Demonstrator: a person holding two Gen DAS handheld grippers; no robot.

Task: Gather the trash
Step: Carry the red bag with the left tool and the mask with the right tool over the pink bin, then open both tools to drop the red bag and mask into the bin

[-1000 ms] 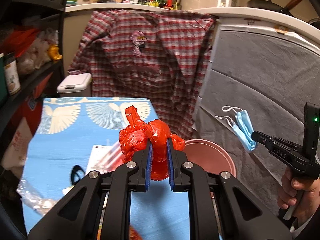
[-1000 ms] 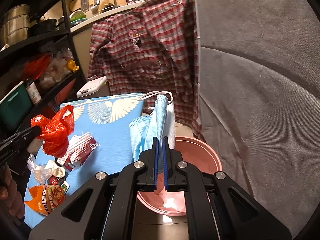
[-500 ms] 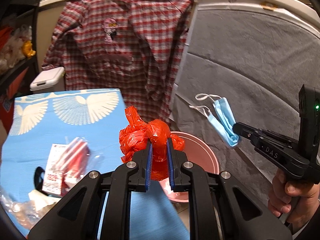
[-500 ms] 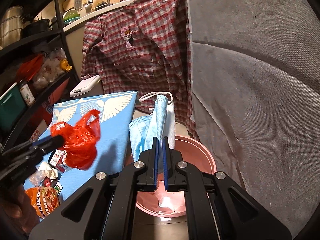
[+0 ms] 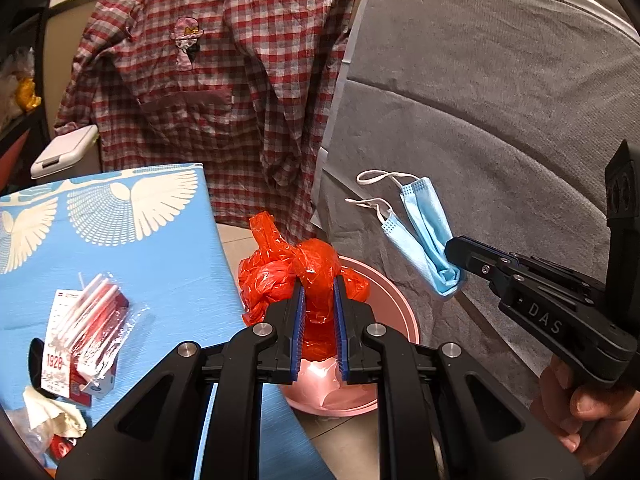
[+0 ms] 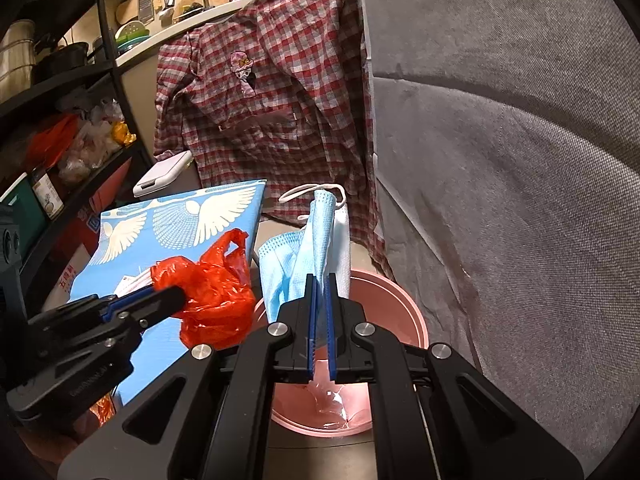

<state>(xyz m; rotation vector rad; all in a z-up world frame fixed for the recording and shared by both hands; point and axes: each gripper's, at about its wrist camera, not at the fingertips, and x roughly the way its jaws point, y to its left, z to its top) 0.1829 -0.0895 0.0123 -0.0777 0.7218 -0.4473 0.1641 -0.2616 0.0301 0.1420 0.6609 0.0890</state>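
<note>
A: What did the left gripper (image 5: 317, 292) have hold of?

B: A crumpled red plastic bag (image 5: 298, 270). Its blue pads were closed on the bag's middle, and the bag hung over the near left rim of the pink basin (image 5: 394, 300), which stood on the floor.

A: And the right gripper (image 6: 320, 284)?

B: Nearly closed, its pads pinching a blue face mask (image 6: 316, 240) by the lower fold. The mask stood up above the basin, ear loops at the top.

A: Where was the rest of the trash?

B: On the blue table (image 5: 160, 248) to the left of the basin: a red packet in clear wrap (image 5: 86, 332), and crumpled paper (image 5: 48, 410) at the near left edge.

A: Anything behind?

B: A red checked shirt (image 5: 224, 80) hung at the far side, with a grey cloth (image 6: 500, 160) covering the right.
</note>
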